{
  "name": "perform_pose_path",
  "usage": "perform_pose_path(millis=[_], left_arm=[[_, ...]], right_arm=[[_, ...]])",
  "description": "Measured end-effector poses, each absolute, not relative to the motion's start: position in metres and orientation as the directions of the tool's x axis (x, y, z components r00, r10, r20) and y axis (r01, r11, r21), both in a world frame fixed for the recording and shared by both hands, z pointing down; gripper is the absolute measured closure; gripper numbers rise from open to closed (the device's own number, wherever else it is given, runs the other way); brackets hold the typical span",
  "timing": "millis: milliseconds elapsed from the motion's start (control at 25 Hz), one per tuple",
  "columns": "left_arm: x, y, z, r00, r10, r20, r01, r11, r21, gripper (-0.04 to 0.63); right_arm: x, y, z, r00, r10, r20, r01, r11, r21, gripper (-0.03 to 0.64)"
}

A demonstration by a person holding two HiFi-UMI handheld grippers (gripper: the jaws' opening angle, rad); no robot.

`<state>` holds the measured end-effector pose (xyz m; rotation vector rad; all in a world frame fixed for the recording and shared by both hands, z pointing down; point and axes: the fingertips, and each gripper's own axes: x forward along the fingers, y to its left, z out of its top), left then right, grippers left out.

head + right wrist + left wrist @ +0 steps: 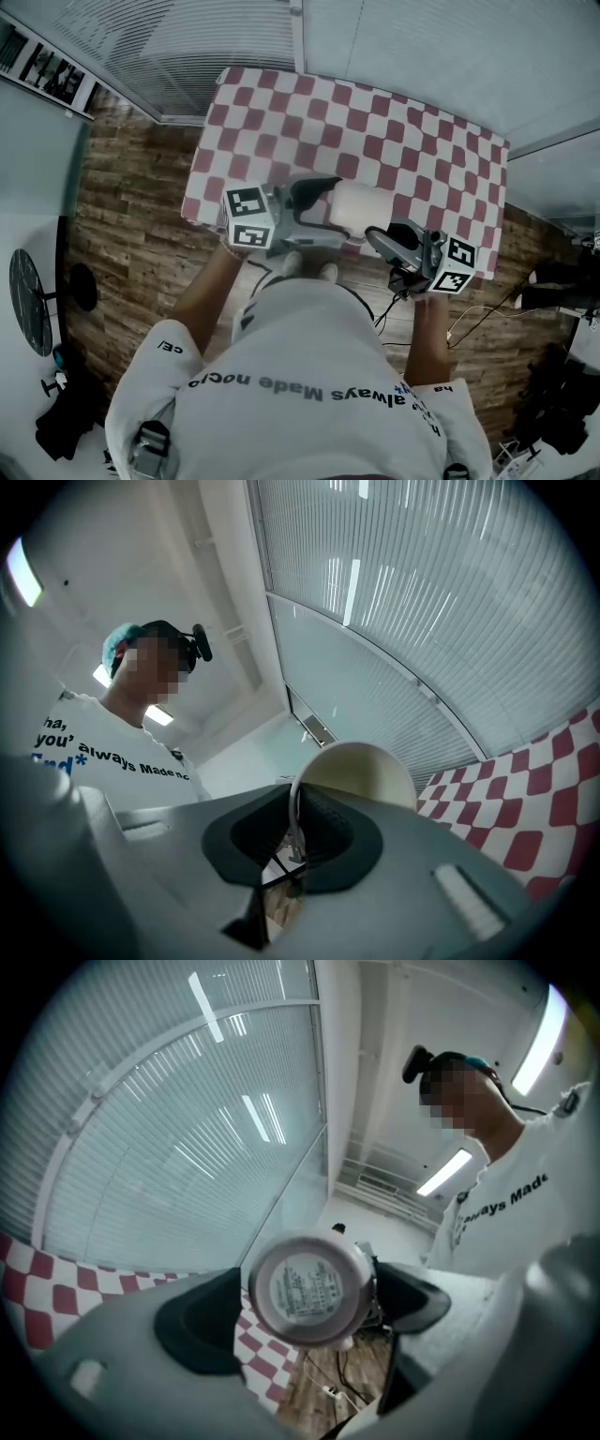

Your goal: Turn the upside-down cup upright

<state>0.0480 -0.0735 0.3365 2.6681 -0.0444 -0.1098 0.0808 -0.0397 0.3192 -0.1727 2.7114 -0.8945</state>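
Note:
A cream paper cup [359, 210] lies on its side in the air just above the near edge of the red-and-white checked table [394, 131]. My right gripper [377, 236] is shut on its rim; in the right gripper view the rim of the cup [361, 769] sits pinched between the dark pads of the right gripper [295, 834]. My left gripper [323, 212] is open at the cup's other end. In the left gripper view the cup's round base [309, 1290] faces the camera, between the spread jaws of the left gripper [309, 1312].
The wooden floor [131, 244] lies around the table, with cables [469, 323] on it at the right. A glass wall with blinds [187, 47] runs behind the table. The person's body [309, 384] stands close against the near table edge.

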Motion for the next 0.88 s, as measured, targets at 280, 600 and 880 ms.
perform_pose_path(millis=[280, 600, 880], left_arm=[[0.0547, -0.0737, 0.3418, 0.998, -0.029, -0.052, -0.005, -0.909, 0.416, 0.167], [0.0532, -0.0755, 0.3347, 0.996, -0.021, -0.083, 0.017, -0.897, 0.441, 0.173], [0.0511, -0.0807, 0.3393, 0.994, -0.043, -0.102, 0.009, -0.886, 0.465, 0.178]], right_arm=[[0.0792, -0.0412, 0.3210, -0.953, -0.194, -0.234, -0.013, 0.795, -0.606, 0.589], [0.0766, -0.0393, 0.3165, -0.958, -0.168, -0.233, 0.004, 0.804, -0.595, 0.579], [0.0787, -0.0424, 0.3229, -0.975, -0.199, -0.099, -0.108, 0.812, -0.574, 0.470]])
